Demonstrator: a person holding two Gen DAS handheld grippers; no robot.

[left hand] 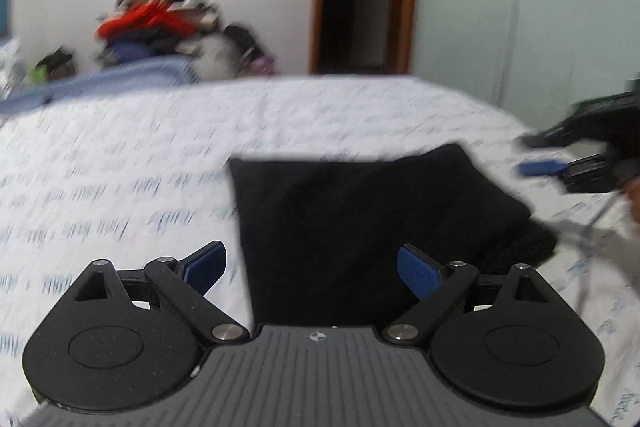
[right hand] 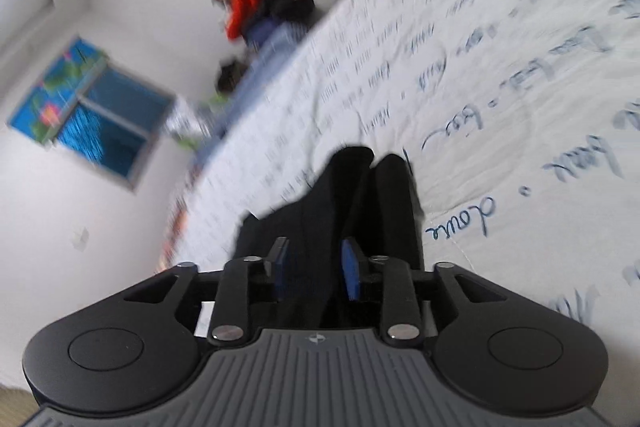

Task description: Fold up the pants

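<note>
Lying in the centre of the left wrist frame, the pants [left hand: 360,227] are a compact black rectangle on a white bed [left hand: 120,167] printed with blue script. Far left, in the upper part, a heap of clothes [left hand: 160,23] sits against the wall. At the bottom, the left gripper [left hand: 312,273] points down over the near edge of the pants, its blue pads spread wide and holding nothing. At the right edge, the right gripper [left hand: 544,155] reaches in sideways just beside the pants' right corner.

In the right wrist frame, heavily tilted, the right gripper [right hand: 314,269] has its jaws partly apart with dark cloth [right hand: 360,195] between them; the pads do not seem to press it. My reading: the folding looks nearly done, this being a release. The next move likely calls for smoothing or a last fold, gripping an edge squarely.
</note>
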